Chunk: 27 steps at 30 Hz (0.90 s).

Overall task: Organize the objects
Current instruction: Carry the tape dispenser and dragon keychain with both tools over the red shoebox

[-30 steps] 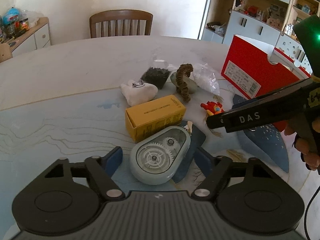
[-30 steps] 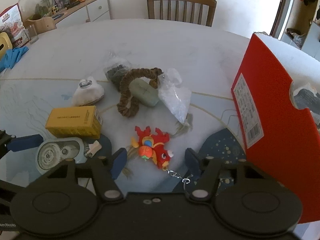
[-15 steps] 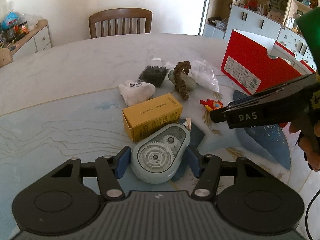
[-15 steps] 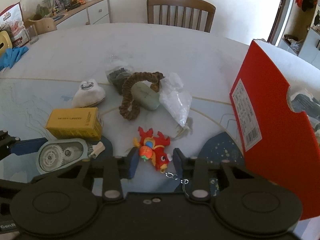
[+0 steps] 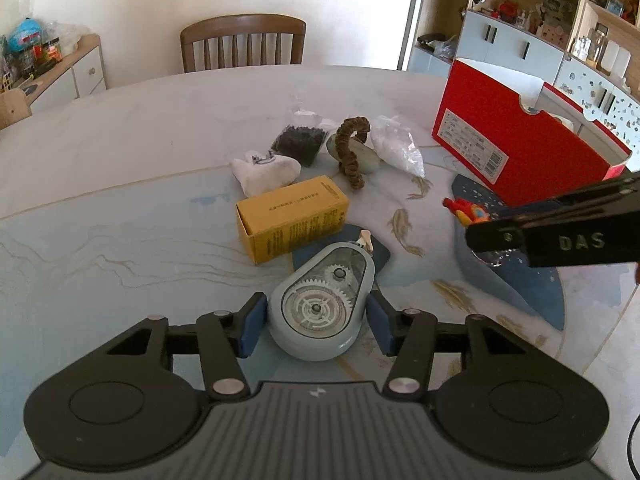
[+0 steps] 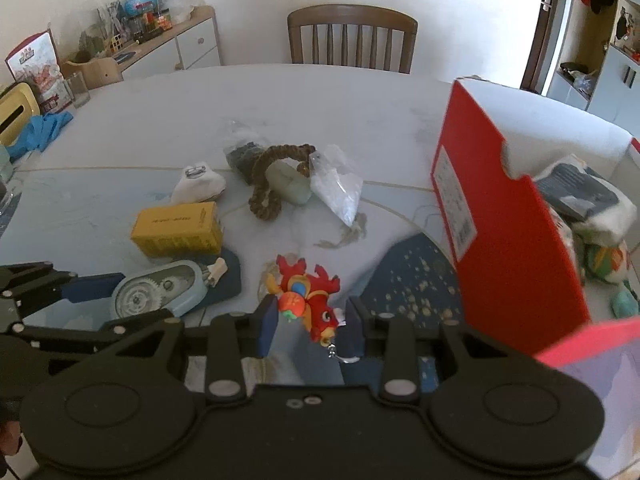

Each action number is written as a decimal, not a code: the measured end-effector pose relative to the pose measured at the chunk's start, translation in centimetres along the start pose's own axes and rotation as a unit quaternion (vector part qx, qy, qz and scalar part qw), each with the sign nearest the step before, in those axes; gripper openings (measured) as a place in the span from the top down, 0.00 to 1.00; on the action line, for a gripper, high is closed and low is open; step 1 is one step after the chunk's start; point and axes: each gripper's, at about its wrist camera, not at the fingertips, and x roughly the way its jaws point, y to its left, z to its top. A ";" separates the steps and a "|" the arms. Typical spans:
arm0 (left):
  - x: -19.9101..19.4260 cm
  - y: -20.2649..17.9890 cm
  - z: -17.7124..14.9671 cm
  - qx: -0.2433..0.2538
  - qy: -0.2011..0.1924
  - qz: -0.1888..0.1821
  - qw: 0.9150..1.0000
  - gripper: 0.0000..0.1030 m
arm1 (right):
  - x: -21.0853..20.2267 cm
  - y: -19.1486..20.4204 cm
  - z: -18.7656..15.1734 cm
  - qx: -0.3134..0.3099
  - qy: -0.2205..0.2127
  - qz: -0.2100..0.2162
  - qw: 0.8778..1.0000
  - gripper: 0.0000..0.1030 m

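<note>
The worktop (image 5: 120, 168) looks glossy and smooth like polished stone, while the yellow box (image 5: 292, 218) and red box (image 5: 520, 152) are matt cardboard. The gear dispenser (image 5: 320, 304) is smooth plastic with a clear window; the red toy (image 6: 308, 300) is soft cloth.

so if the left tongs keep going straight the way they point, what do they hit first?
Past the blue-grey gear case already between the fingers, the yellow box lies next in line, though depth is hard to judge. The table may come first, since the left tongs tilt downward.

Red plush keychain (image 6: 308, 304) lifted; grey-blue gear case (image 5: 320, 306) flat on table.
</note>
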 end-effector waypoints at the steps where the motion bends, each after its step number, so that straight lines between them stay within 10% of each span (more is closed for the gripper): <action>1: -0.2 -0.1 -0.1 -0.002 0.000 -0.001 1.000 0.48 | -0.4 -0.1 -0.2 0.003 -0.001 0.001 1.000 0.66; 27: -9.8 -8.1 6.4 0.011 -0.080 -0.081 0.993 0.48 | -13.0 -5.9 0.0 0.025 -0.055 0.021 0.998 0.66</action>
